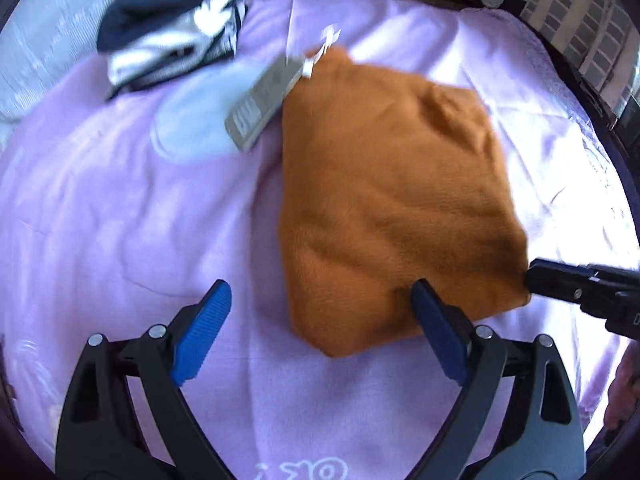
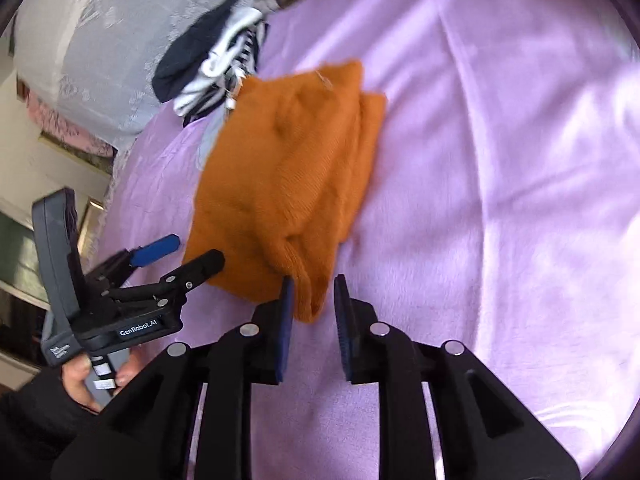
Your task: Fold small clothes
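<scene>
An orange knit garment (image 1: 384, 200) lies folded on the lilac sheet (image 1: 120, 200), a grey hang tag (image 1: 264, 104) at its far corner. My left gripper (image 1: 320, 292) is open wide, its right pad resting by the garment's near edge and nothing held. In the right wrist view the garment (image 2: 288, 168) runs away from me, and my right gripper (image 2: 313, 286) is shut on its bunched near corner. That gripper's black finger (image 1: 552, 280) touches the same corner in the left wrist view. The left gripper (image 2: 188, 254) sits beside the garment, held by a hand (image 2: 80, 380).
A heap of dark navy and black-and-white striped clothes (image 1: 172, 32) lies at the far left of the sheet, also seen in the right wrist view as a heap (image 2: 208, 60). A grey pillow (image 2: 100, 40) lies behind it. The bed's edge and furniture (image 1: 592, 40) are at the far right.
</scene>
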Available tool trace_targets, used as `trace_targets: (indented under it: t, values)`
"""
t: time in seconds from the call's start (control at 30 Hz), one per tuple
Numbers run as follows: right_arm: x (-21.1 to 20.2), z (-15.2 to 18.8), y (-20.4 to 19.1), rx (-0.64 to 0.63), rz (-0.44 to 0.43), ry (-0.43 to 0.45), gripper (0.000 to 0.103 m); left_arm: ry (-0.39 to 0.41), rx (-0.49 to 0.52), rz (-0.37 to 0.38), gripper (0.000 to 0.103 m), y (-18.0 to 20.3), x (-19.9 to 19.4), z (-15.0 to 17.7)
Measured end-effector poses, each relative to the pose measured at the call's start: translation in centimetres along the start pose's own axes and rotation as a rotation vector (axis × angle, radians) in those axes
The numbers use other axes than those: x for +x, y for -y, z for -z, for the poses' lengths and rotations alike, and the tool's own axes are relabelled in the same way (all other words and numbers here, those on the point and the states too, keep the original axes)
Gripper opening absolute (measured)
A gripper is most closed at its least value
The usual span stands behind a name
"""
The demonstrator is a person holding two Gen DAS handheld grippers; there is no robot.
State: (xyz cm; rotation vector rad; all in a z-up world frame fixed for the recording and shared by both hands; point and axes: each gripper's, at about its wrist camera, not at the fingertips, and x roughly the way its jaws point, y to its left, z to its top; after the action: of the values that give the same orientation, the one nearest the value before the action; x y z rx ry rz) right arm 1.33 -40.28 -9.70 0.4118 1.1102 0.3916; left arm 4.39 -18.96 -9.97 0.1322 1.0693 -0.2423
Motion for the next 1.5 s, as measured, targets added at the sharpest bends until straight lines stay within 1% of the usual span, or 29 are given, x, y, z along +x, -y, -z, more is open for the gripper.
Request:
trace_targets:
  t: [0.07, 0.1, 0.13, 0.23, 0.3, 0.37, 0.4, 0.47, 0.53, 0.63, 0.7, 0.8, 0.9, 0.97, 1.03, 1.1, 1.17, 1.2, 1.23, 1.33, 1.4, 1.5]
  values:
    - [-1.3, -0.9, -1.5, -0.052, 0.005, 0.053, 0.023, 0.04, -0.003, 0.017, 0.091, 0.3, -1.6, -0.4]
    - [-1.5, -1.3, -2.3, -0.07, 0.01, 0.066, 0.026, 0.053, 0.001, 0.019, 0.091, 0.5, -2.0, -0.6]
    - [-1.5, -1.9, -3.0, -0.087, 0.016, 0.077, 0.03, 0.066, 0.014, 0.011, 0.092, 0.9, -2.4, -1.0]
    - [-1.0, -3.8, -4.3, -0.131, 0.033, 0.097, 0.032, 0.074, 0.046, -0.024, 0.092, 1.7, -2.5, -1.6]
    - [0.4, -4.9, -4.4, -0.128, 0.046, 0.075, 0.032, 0.051, 0.052, -0.035, 0.092, 2.1, -1.8, -1.8]
    - [2.0, -5.2, -3.5, -0.095, 0.036, 0.024, 0.032, -0.004, 0.052, -0.053, 0.093, 2.3, 0.0, -1.8]
    - [2.8, -5.3, -3.2, -0.088, 0.048, 0.005, 0.032, -0.042, 0.05, -0.069, 0.093, 2.3, 1.2, -1.5]
    - [4.4, -4.7, -2.4, -0.09, 0.072, -0.03, 0.032, -0.082, 0.038, -0.065, 0.096, 2.0, 2.8, -0.8]
    - [4.8, -4.4, -2.5, -0.105, 0.073, -0.009, 0.032, -0.071, 0.01, -0.066, 0.101, 1.6, 3.1, -0.5]
    - [4.8, -4.5, -2.6, -0.117, 0.076, -0.009, 0.033, -0.082, -0.015, -0.068, 0.101, 1.3, 3.3, -0.5]
    - [5.1, -4.5, -2.4, -0.113, 0.062, -0.005, 0.033, -0.078, -0.015, -0.085, 0.101, 1.5, 3.3, -0.4]
    - [4.7, -4.0, -1.9, -0.091, 0.035, 0.001, 0.033, -0.064, 0.002, -0.11, 0.101, 2.0, 3.0, -0.2]
    - [3.9, -4.1, -1.3, -0.034, -0.005, 0.003, 0.034, -0.065, 0.005, -0.098, 0.101, 1.9, 2.6, -0.2]
    - [2.8, -3.8, -0.7, 0.029, -0.031, 0.017, 0.04, -0.063, 0.025, -0.085, 0.101, 1.7, 2.2, -0.3]
    - [1.4, -3.3, -0.1, 0.083, -0.02, 0.055, 0.061, -0.052, 0.067, -0.086, 0.101, 2.0, 1.6, -0.2]
    - [0.2, -2.6, 0.5, 0.123, -0.033, 0.096, 0.065, -0.022, 0.121, -0.085, 0.101, 1.9, 0.5, -0.4]
    - [-0.7, -1.9, 1.4, 0.174, -0.053, 0.117, 0.071, 0.007, 0.15, -0.04, 0.101, 1.2, -0.5, -0.7]
    - [-1.0, -1.6, 1.9, 0.199, -0.058, 0.126, 0.075, 0.012, 0.15, -0.007, 0.101, 0.7, -0.8, -0.9]
    - [-1.2, -1.3, 2.5, 0.234, -0.068, 0.136, 0.077, 0.011, 0.137, 0.045, 0.101, -0.1, -1.0, -1.2]
    - [-1.2, -0.9, 4.1, 0.33, -0.12, 0.153, 0.078, -0.011, 0.08, 0.166, 0.101, -2.2, -0.8, -2.1]
    - [-1.0, -1.0, 4.9, 0.38, -0.138, 0.155, 0.079, -0.023, 0.053, 0.212, 0.101, -3.0, -0.3, -2.7]
    - [-0.4, -1.7, 5.1, 0.394, -0.157, 0.144, 0.08, -0.04, 0.026, 0.272, 0.101, -3.7, 0.6, -3.6]
